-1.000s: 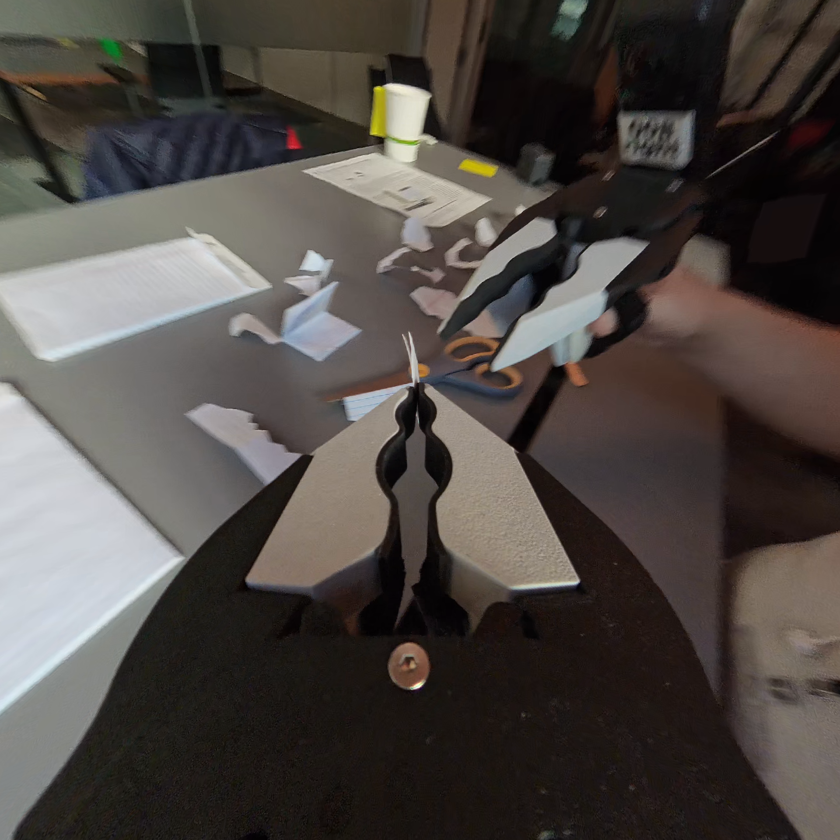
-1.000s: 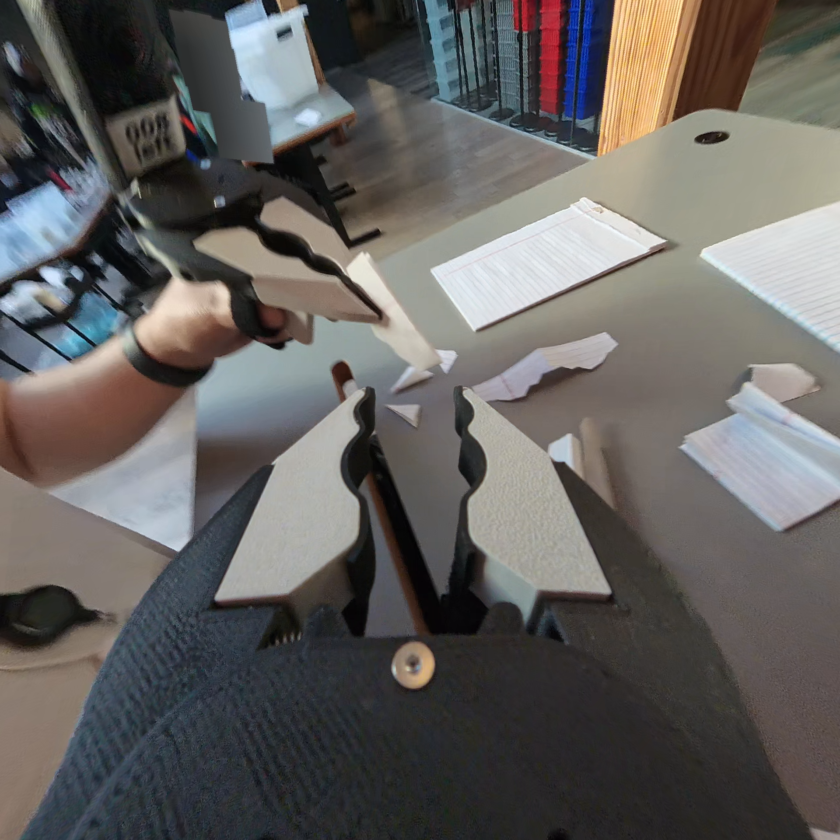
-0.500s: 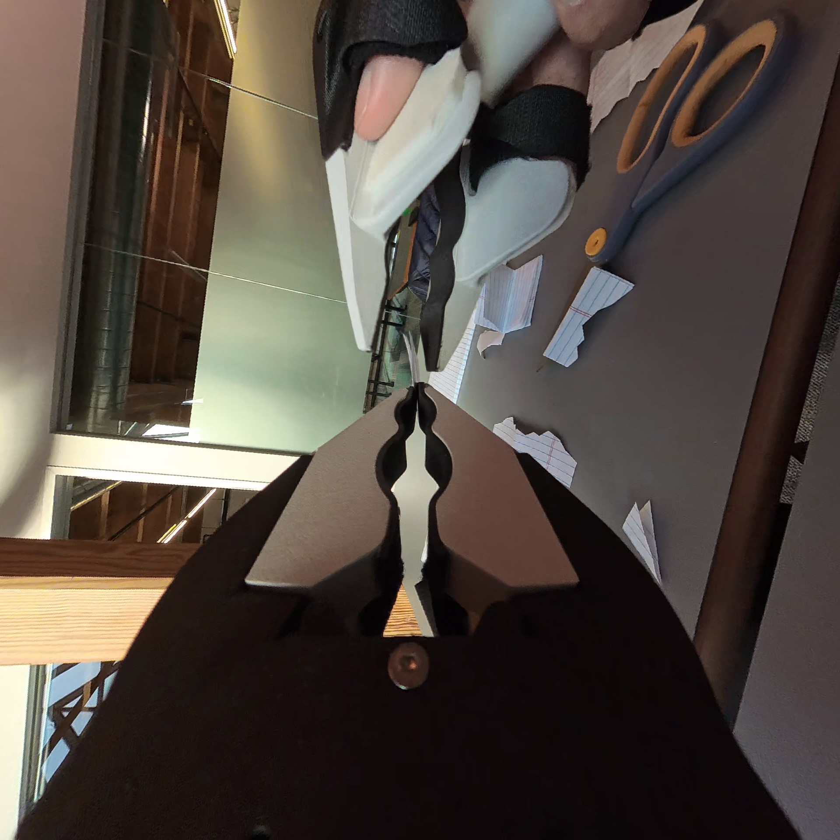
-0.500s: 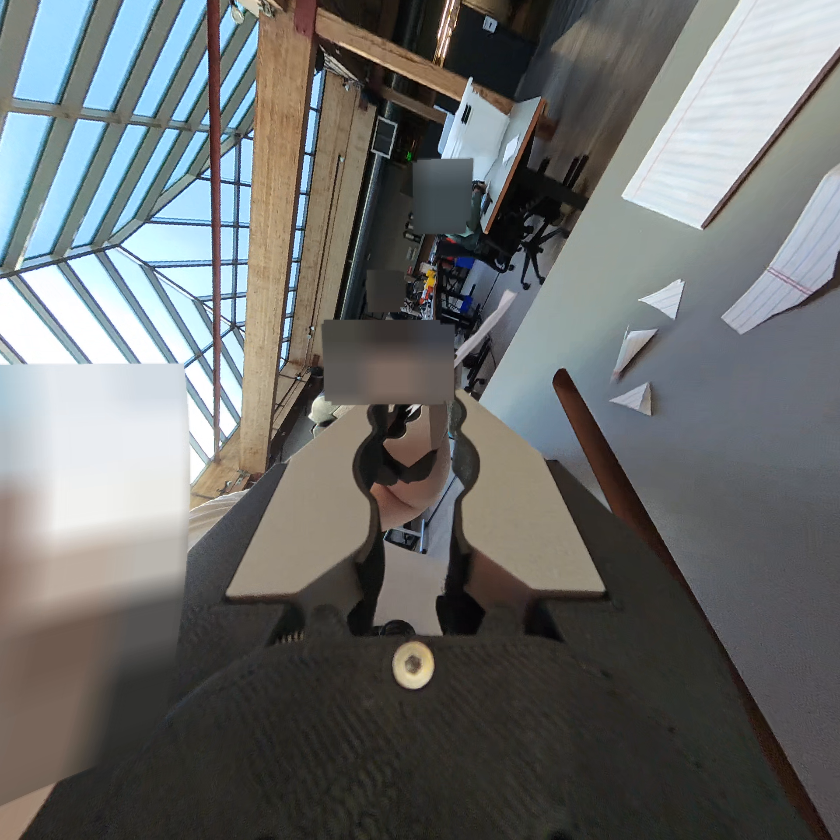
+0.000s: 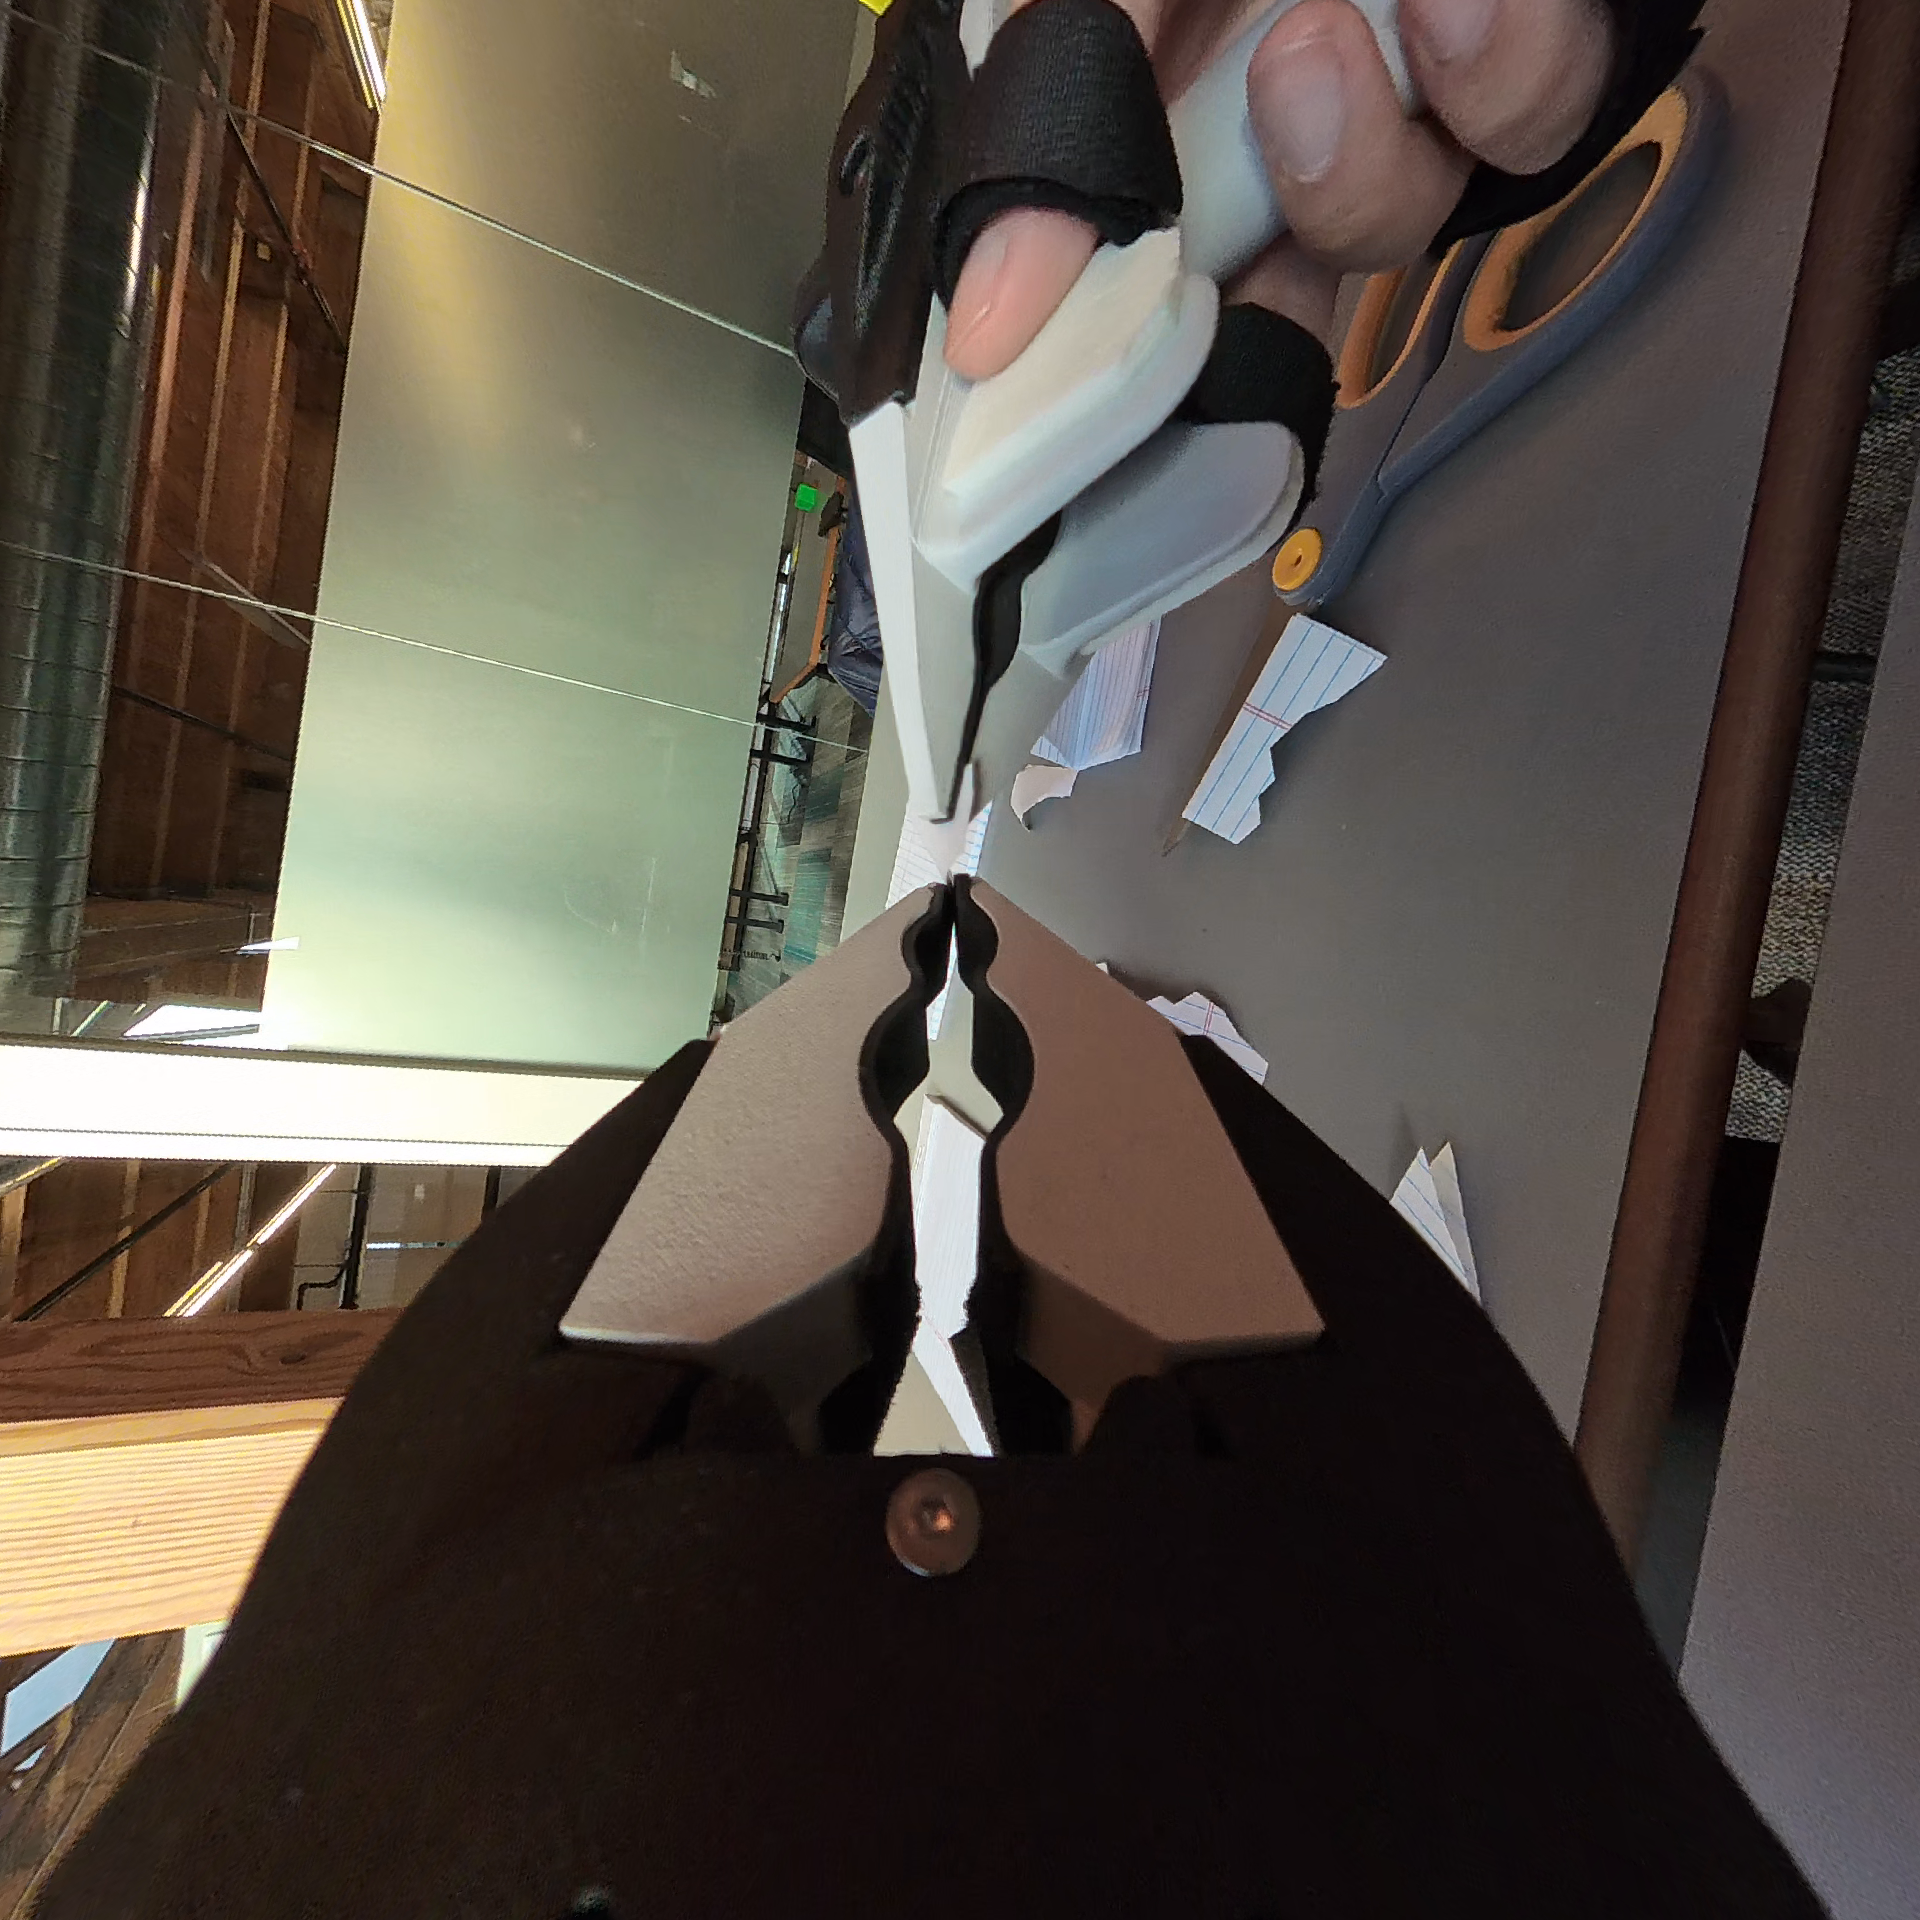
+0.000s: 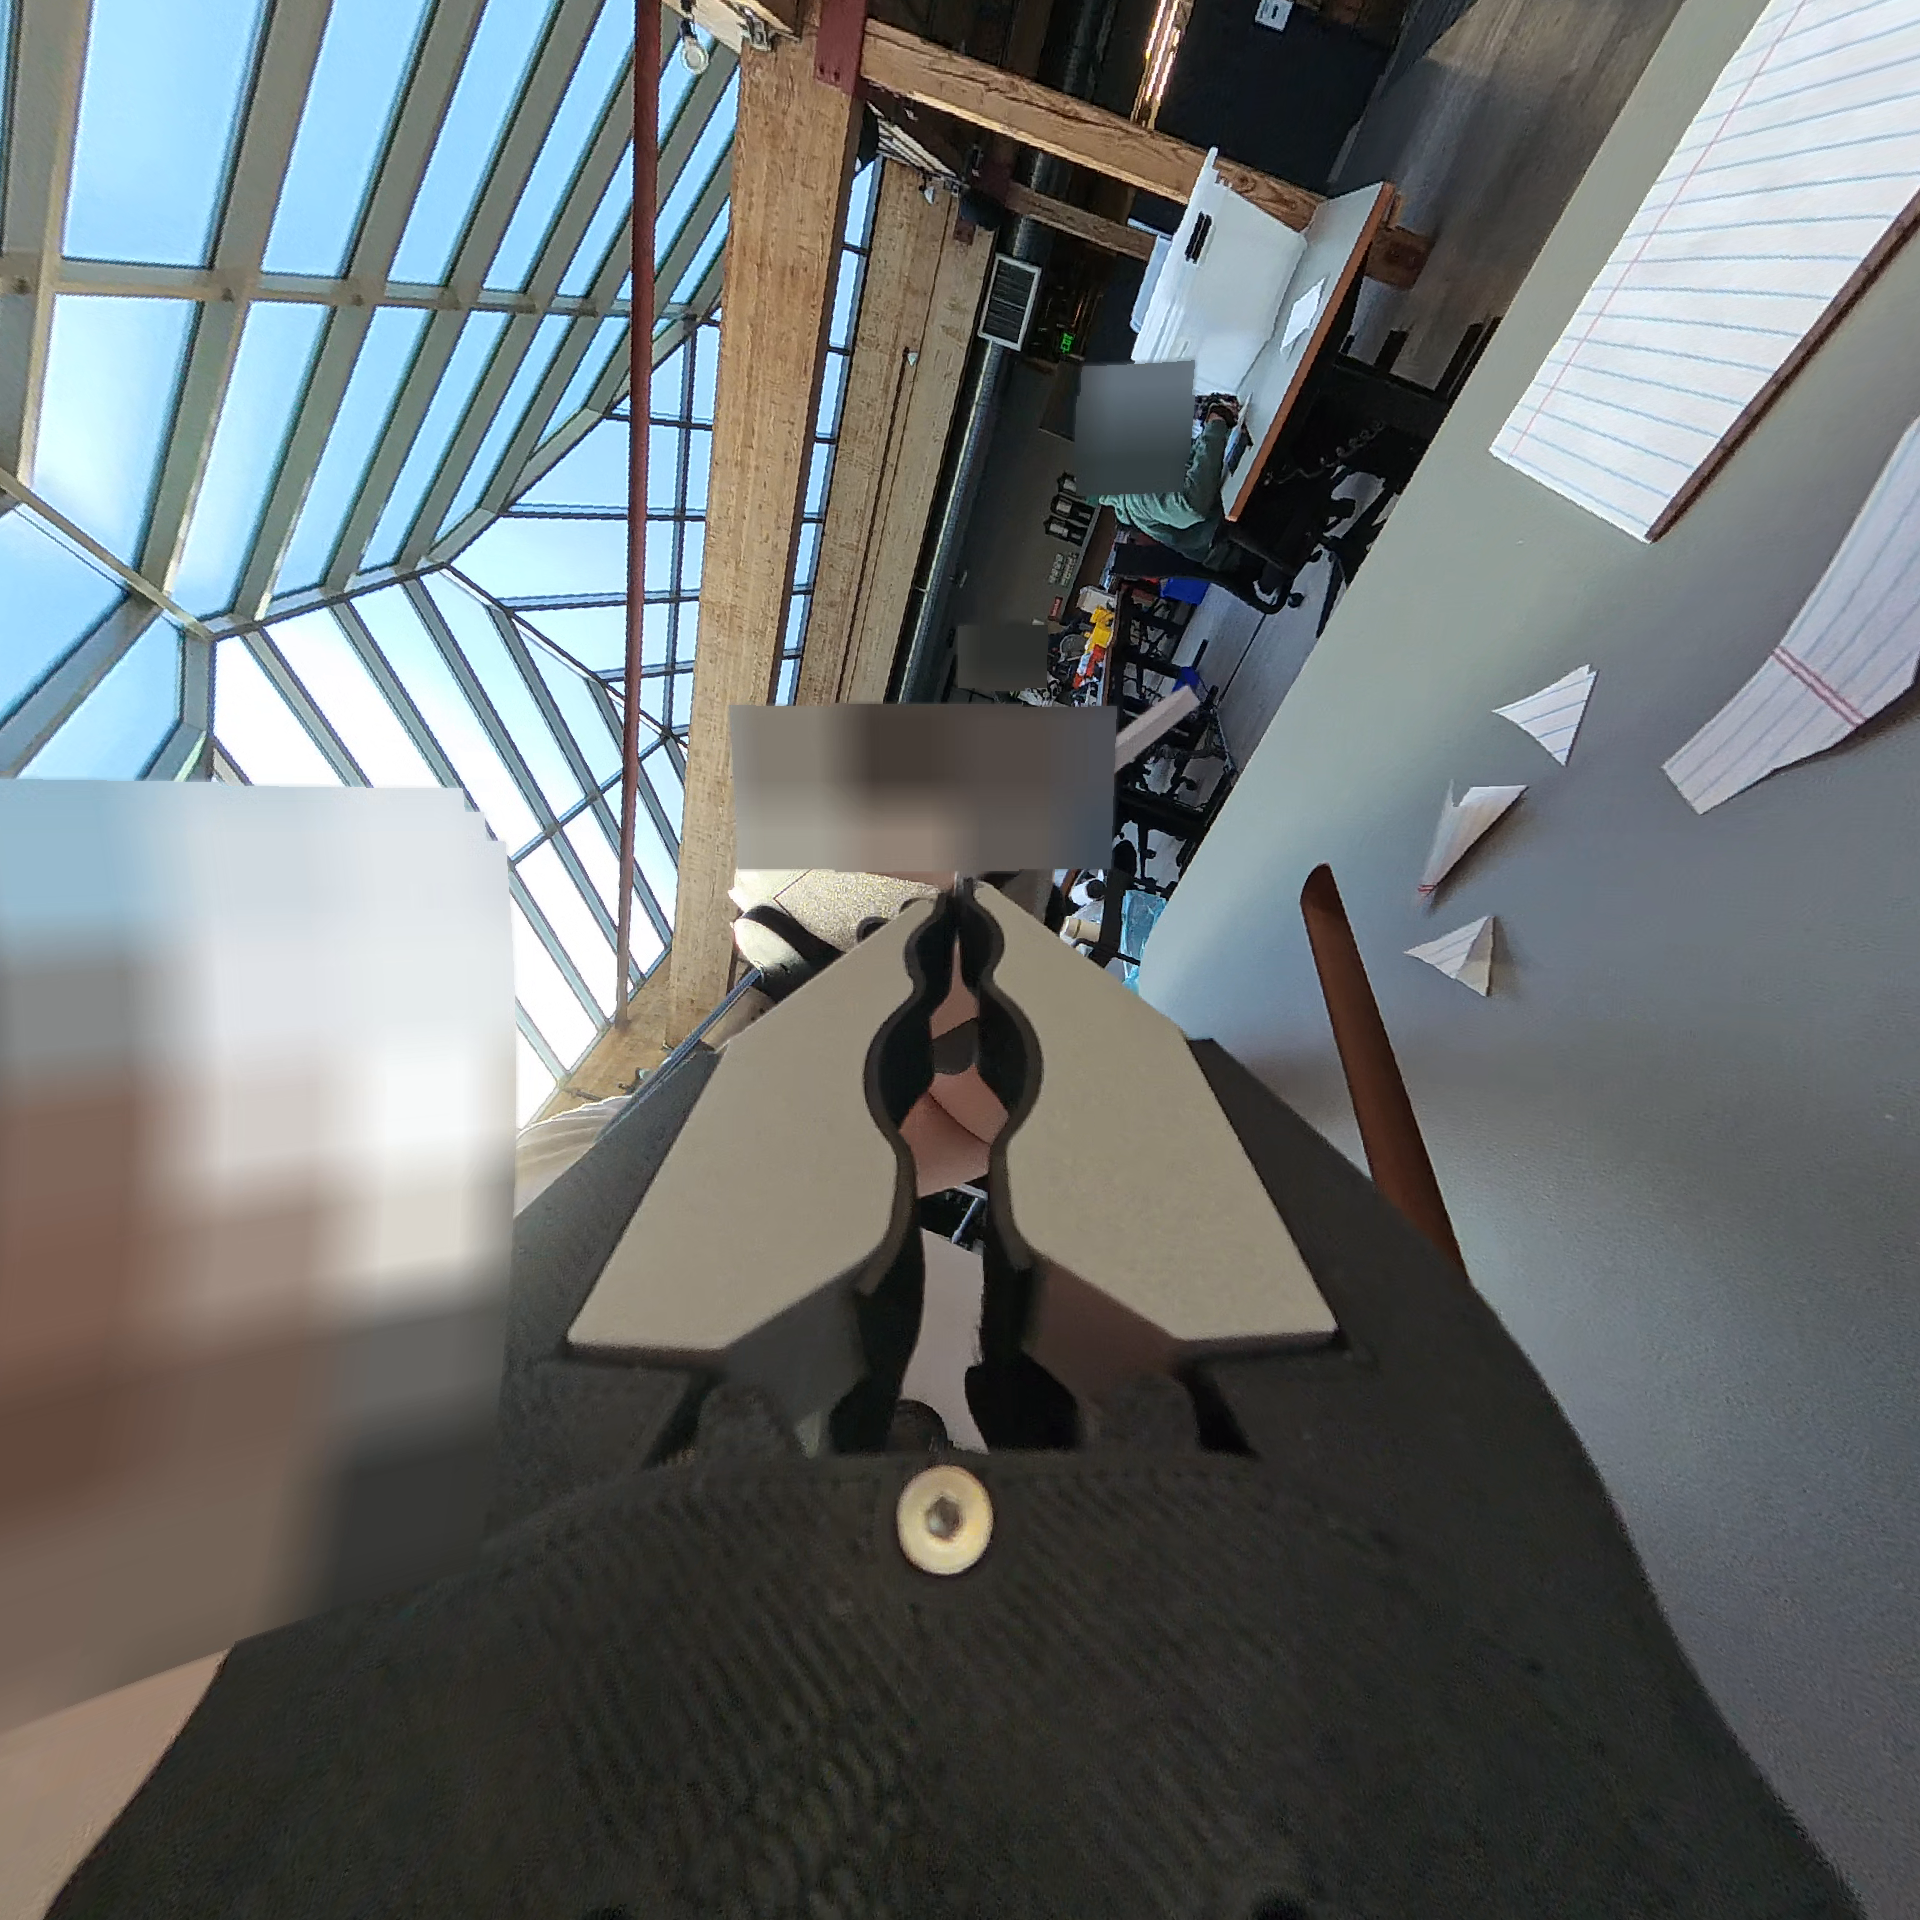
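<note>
- Grey matte tabletop (image 5: 1455, 852) runs up the right side of both views, the cameras rolled sideways, its dark brown rounded edge (image 5: 1756, 727) standing near upright.
- Left gripper (image 5: 954, 885) has its grey wavy-edged fingers pressed together at the tips, pinching a thin white lined paper sheet (image 5: 951, 1195) that shows edge-on through the gaps between them.
- Right gripper (image 5: 961, 800) comes in from the top of the left wrist view, tips drawn together just beyond the left gripper's tips, right at a small white corner of that sheet; whether it grips the paper cannot be told.
- A person's hand (image 5: 1309, 114) in black straps works that gripper's pale handle.
- Orange-and-grey-handled scissors (image 5: 1475, 312) lie flat on the tabletop behind it, with torn scraps of lined paper (image 5: 1278, 738) just beside the blades.
- Over in the right wrist view, the right gripper (image 6: 958, 888) shows its fingers meeting at the tips, and small folded white paper triangles (image 6: 1465, 821) sit scattered on the grey surface near the brown edge.
- A white lined notepad (image 6: 1704, 260) lies farther along that tabletop.
- Room now: slanted glass skylight (image 6: 312, 364) with pale frames, a thick timber post (image 6: 769, 468), and a seated person in a green top (image 6: 1174, 499) at a distant desk.
</note>
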Demonstrator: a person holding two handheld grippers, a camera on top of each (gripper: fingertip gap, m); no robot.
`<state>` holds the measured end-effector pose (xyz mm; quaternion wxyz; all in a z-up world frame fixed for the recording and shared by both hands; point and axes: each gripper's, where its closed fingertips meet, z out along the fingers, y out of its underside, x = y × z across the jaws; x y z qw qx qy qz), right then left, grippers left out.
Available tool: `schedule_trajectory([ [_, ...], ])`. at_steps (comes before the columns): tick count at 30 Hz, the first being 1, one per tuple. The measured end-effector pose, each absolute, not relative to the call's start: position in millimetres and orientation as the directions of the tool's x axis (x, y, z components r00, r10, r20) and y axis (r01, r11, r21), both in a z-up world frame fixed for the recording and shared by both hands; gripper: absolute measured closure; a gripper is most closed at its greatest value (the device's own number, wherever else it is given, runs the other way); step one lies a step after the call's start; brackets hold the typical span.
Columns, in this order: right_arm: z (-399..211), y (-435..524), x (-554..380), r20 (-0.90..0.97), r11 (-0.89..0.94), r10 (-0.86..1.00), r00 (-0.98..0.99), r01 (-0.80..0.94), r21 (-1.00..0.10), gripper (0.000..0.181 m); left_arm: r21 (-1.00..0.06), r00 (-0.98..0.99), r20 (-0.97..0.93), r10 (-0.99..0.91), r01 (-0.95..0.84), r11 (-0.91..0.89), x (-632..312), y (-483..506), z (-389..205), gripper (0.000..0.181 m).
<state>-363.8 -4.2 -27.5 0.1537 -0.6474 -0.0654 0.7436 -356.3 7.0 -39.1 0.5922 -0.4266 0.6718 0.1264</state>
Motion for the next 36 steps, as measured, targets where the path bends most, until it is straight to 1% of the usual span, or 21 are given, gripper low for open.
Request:
schedule_trajectory([
  [2, -26, -6, -362, -0.928, -0.931, 0.355, -0.115, -0.138, -0.339, 0.181, -0.405, 0.101, -0.872, -0.479, -0.699, 0.59, -354, 5, -39, 0.179],
  [4, -25, -8, -362, -0.912, -0.913, 0.4, -0.091, -0.126, -0.388, 0.181, -0.564, 0.168, -0.764, -0.623, -0.642, 0.519, -353, -1, -40, 0.166],
  [6, -22, -11, -360, -0.879, -0.878, 0.473, -0.064, -0.119, -0.464, 0.181, -0.754, 0.204, -0.558, -0.804, -0.529, 0.389, -351, -15, -39, 0.147],
  [8, -18, -14, -358, -0.84, -0.838, 0.541, -0.036, -0.108, -0.535, 0.181, -0.881, 0.201, -0.338, -0.919, -0.411, 0.234, -355, -26, -31, 0.134],
  [10, -16, -18, -357, -0.795, -0.793, 0.606, 0.004, -0.081, -0.604, 0.181, -0.946, 0.196, -0.166, -0.966, -0.31, 0.1, -362, -29, -19, 0.121],
  [12, -15, -22, -357, -0.755, -0.753, 0.655, 0.034, -0.048, -0.656, 0.181, -0.977, 0.186, -0.06, -0.981, -0.213, 0.02, -366, -30, -3, 0.124],
  [13, -15, -24, -357, -0.742, -0.741, 0.669, 0.043, -0.034, -0.67, 0.181, -0.983, 0.19, -0.041, -0.981, -0.183, 0.006, -367, -30, 3, 0.127],
  [15, -13, -28, -359, -0.734, -0.734, 0.678, 0.042, -0.021, -0.679, 0.181, -0.984, 0.213, -0.057, -0.975, -0.178, 0.019, -366, -28, 8, 0.127],
  [17, -10, -28, -359, -0.743, -0.742, 0.669, 0.028, -0.037, -0.669, 0.181, -0.977, 0.229, -0.104, -0.968, -0.206, 0.056, -364, -28, 8, 0.122],
  [19, -6, -28, -359, -0.764, -0.763, 0.645, 0.001, -0.06, -0.644, 0.181, -0.961, 0.23, -0.187, -0.955, -0.245, 0.13, -362, -31, 7, 0.122],
  [20, -4, -28, -358, -0.773, -0.772, 0.634, -0.015, -0.075, -0.632, 0.181, -0.947, 0.231, -0.237, -0.944, -0.271, 0.172, -362, -31, 5, 0.124],
  [22, -3, -31, -357, -0.784, -0.784, 0.619, -0.034, -0.075, -0.616, 0.181, -0.92, 0.241, -0.318, -0.917, -0.312, 0.237, -365, -29, 3, 0.134],
  [24, -3, -37, -358, -0.792, -0.794, 0.608, -0.061, -0.052, -0.605, 0.181, -0.915, 0.234, -0.336, -0.912, -0.312, 0.257, -368, -28, 7, 0.14],
  [27, -5, -48, -360, -0.805, -0.807, 0.588, -0.079, 0.001, -0.59, 0.181, -0.909, 0.209, -0.347, -0.914, -0.314, 0.273, -372, -28, 12, 0.143],
  [31, -2, -56, -363, -0.821, -0.824, 0.561, -0.11, 0.019, -0.566, 0.181, -0.837, 0.111, -0.465, -0.878, -0.379, 0.395, -369, -39, 7, 0.144],
  [33, -3, -57, -364, -0.826, -0.829, 0.553, -0.108, 0.028, -0.558, 0.181, -0.808, 0.064, -0.492, -0.868, -0.404, 0.428, -367, -45, 2, 0.146],
  [36, -3, -60, -365, -0.836, -0.84, 0.535, -0.121, 0.032, -0.542, 0.181, -0.781, 0.041, -0.531, -0.847, -0.412, 0.469, -366, -48, 1, 0.154],
])
